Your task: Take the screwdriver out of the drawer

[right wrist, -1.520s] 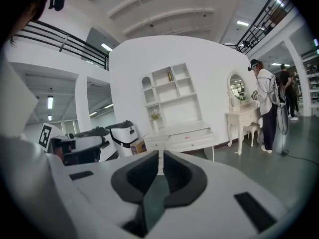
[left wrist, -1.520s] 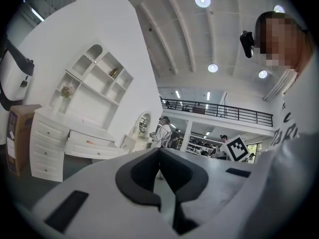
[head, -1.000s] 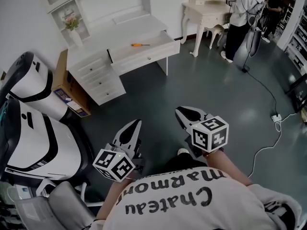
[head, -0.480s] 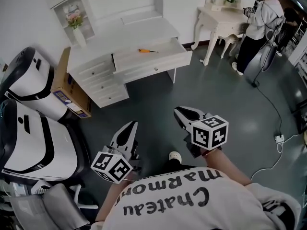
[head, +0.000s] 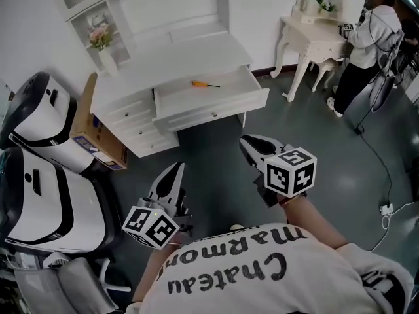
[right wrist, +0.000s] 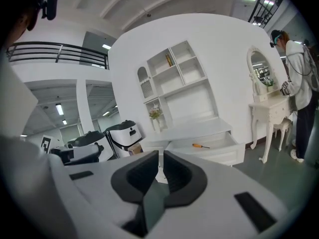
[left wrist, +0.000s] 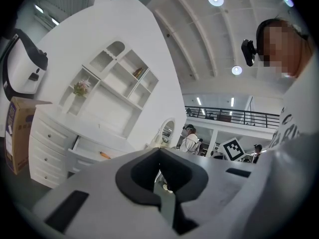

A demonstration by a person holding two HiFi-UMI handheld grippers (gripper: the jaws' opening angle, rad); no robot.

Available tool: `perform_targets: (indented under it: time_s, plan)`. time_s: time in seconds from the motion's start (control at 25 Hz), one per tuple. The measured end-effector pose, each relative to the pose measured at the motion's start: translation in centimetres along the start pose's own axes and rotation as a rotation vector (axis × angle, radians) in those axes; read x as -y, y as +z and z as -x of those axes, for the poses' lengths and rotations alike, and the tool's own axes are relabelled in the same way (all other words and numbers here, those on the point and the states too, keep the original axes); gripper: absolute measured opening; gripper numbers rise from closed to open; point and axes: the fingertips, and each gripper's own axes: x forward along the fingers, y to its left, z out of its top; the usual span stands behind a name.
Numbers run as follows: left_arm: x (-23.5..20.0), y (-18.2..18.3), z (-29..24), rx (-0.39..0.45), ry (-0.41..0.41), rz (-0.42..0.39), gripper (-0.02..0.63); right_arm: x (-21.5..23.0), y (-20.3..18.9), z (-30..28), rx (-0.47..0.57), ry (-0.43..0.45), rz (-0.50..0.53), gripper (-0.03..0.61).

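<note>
An orange-handled screwdriver [head: 204, 84] lies in the open top drawer [head: 213, 113] of a white desk, far ahead of both grippers. It also shows in the left gripper view as the screwdriver [left wrist: 104, 155] and in the right gripper view as the screwdriver [right wrist: 201, 145] inside the drawer [right wrist: 219, 151]. My left gripper [head: 177, 169] is held over the dark floor, shut and empty. My right gripper [head: 247, 140] is a little farther forward, also shut with nothing in it. Both point towards the desk, with floor between them and the drawer.
A cardboard box [head: 98, 120] leans on the desk's left side, beside white-and-black machines [head: 39, 129]. A shelf unit with a flower vase [head: 101, 41] tops the desk. At the right stand a white dressing table [head: 314, 38] and a person [head: 370, 51]. A cable and power strip [head: 386, 208] lie on the floor.
The desk and its open drawer have come nearer and lower in the head view. Both grippers have moved forward towards it, still shut.
</note>
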Motion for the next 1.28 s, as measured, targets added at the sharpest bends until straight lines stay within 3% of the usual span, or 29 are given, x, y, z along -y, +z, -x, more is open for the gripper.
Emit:
perform_targets:
  time_s: [0.24,0.4,0.6,0.92,1.28]
  plan:
    - [-1.2,0.1,-3.4,0.000,0.040,-0.024,0.023,3.3,1.3,-1.8,0.001,0.017,-0.009,0.048]
    - [-1.7,-0.6,-4.3,-0.002,0.045,0.026,0.023,4.6,0.9,-3.1,-0.013,0.039,-0.033,0.048]
    - [-4.0,-2.7,-4.4,-0.044,0.091,0.059,0.023,5.5,-1.4,-5.0,-0.051,0.046,-0.030,0.048]
    - [-9.6,-3.1,-8.7,-0.084,0.075,0.079,0.023,8.7,-1.6,-10.4,-0.088,0.000,-0.046,0.048]
    - [-18.0,2.2,-18.5,-0.125,-0.007,0.084,0.023,13.2,3.3,-20.3,-0.103,-0.081,-0.114,0.048]
